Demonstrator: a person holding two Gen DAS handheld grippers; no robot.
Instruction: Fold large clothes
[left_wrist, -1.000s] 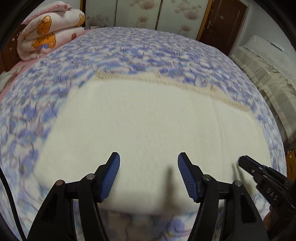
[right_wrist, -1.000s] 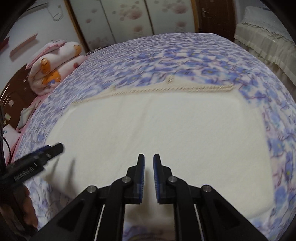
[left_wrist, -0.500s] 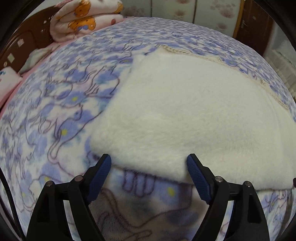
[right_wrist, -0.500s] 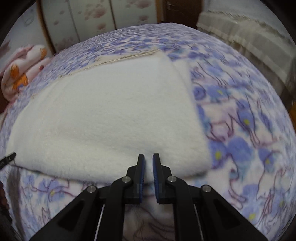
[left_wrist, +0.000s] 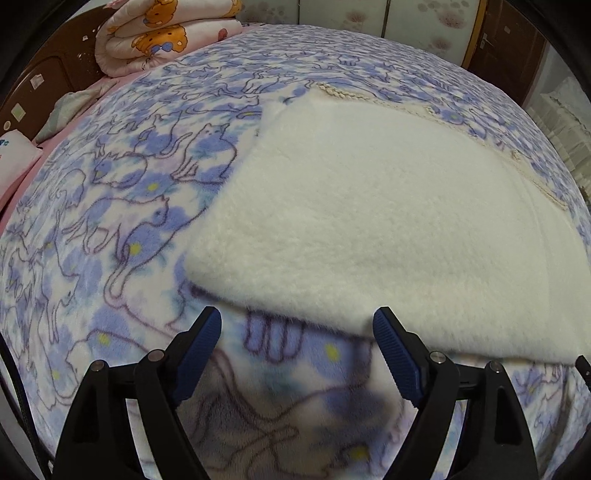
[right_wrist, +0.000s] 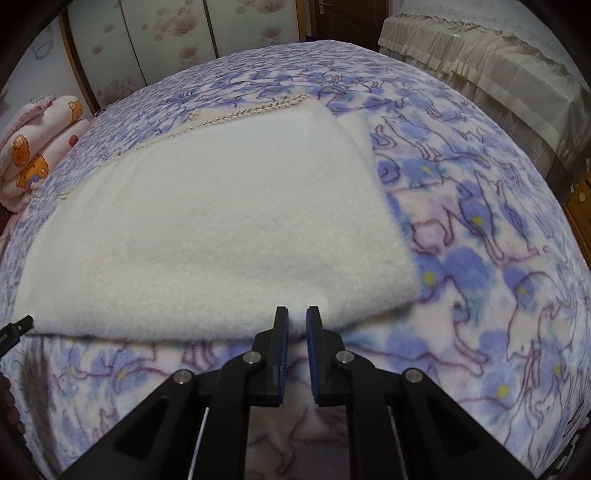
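Grippers, left (left_wrist: 297, 323) spread, right (right_wrist: 296, 314) closed, overhang cream garment (right_wrist: 221, 236).

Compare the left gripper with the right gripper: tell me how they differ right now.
The left gripper stands wide open, its jaws having just opened; the right gripper is nearly shut. The left faces the cream fleece garment's near left corner, the right its near right corner. Both have blue pads and hold nothing.
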